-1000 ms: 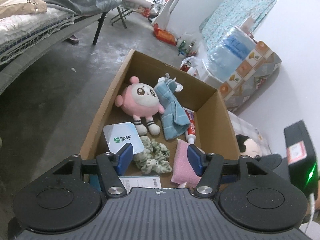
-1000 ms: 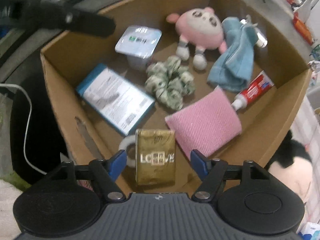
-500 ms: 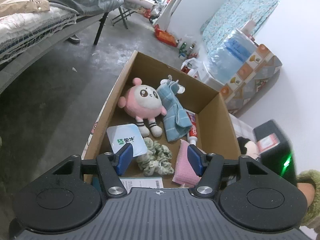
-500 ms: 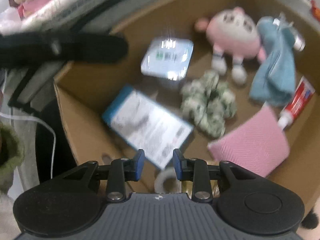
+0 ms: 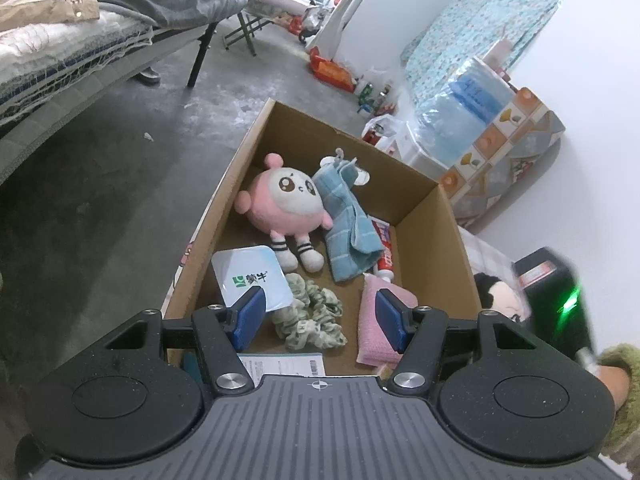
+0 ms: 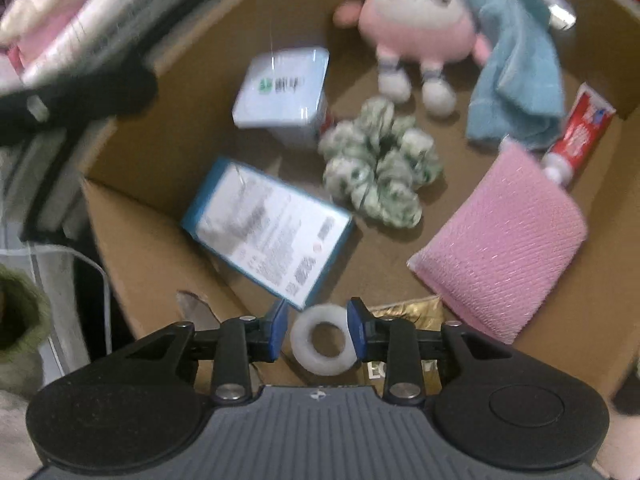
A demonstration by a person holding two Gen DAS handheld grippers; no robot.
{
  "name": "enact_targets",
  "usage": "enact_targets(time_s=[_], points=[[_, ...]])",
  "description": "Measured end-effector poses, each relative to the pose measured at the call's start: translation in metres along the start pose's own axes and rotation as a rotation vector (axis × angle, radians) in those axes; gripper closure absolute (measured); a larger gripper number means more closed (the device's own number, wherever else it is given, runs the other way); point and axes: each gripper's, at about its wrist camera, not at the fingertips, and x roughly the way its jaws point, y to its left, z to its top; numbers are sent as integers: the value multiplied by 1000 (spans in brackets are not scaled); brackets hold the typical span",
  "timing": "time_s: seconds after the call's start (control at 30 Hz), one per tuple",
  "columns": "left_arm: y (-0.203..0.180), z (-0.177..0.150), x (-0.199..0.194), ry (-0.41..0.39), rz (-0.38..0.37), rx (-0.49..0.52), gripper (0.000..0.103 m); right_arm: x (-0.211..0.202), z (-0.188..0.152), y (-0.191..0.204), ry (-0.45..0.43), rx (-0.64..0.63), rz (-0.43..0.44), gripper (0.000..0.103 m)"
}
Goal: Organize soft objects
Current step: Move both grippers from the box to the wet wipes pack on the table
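Observation:
A cardboard box [image 5: 436, 216] [image 6: 132, 240] holds a pink plush toy [image 5: 286, 206] [image 6: 416, 28], a blue towel [image 5: 348, 224] [image 6: 516, 76], a green-white scrunchie [image 5: 310, 314] [image 6: 380, 164] and a pink cloth pad [image 5: 370, 330] [image 6: 500, 240]. My left gripper [image 5: 318, 318] is open and empty above the box's near edge. My right gripper [image 6: 318, 332] is partly closed and empty, with a white tape ring [image 6: 322, 346] seen between its fingers below; the view is blurred.
The box also holds a white yogurt tub [image 5: 250, 276] [image 6: 284, 88], a blue-edged printed box [image 6: 266, 228], a red toothpaste tube [image 5: 384, 254] [image 6: 580, 132] and a gold packet [image 6: 404, 312]. A black-and-white plush [image 5: 496, 294] lies outside right. A bed [image 5: 80, 40] stands left.
My right gripper narrowed from wide open, then opened a little, and shifted left and closer over the tape ring. My left gripper drew back slightly and stayed open.

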Motion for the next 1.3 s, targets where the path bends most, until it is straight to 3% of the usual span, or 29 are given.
enact_targets(time_s=[0.1, 0.3, 0.43, 0.63, 0.8, 0.97, 1.13, 1.3], points=[[-5, -2, -4, -18, 8, 11, 33, -32, -13, -3, -108, 36, 18, 76], [-26, -8, -16, -64, 19, 47, 14, -90, -66, -10, -347, 131, 40, 64], [-49, -14, -21, -65, 28, 103, 4, -120, -117, -21, -515, 223, 79, 62], [-104, -28, -17, -29, -26, 254, 1, -147, -201, -47, -772, 408, 80, 61], [-167, -35, 6, 36, -67, 388, 1, -155, -260, -68, -964, 547, -92, 55], [-228, -41, 31, 102, -122, 483, 1, -156, -308, -94, -1095, 695, -258, 48], [-293, -49, 63, 175, -168, 560, 1, -148, -336, -127, -1134, 823, -452, 47], [-347, -49, 114, 307, -215, 515, 1, -142, -351, -165, -1150, 907, -542, 48]])
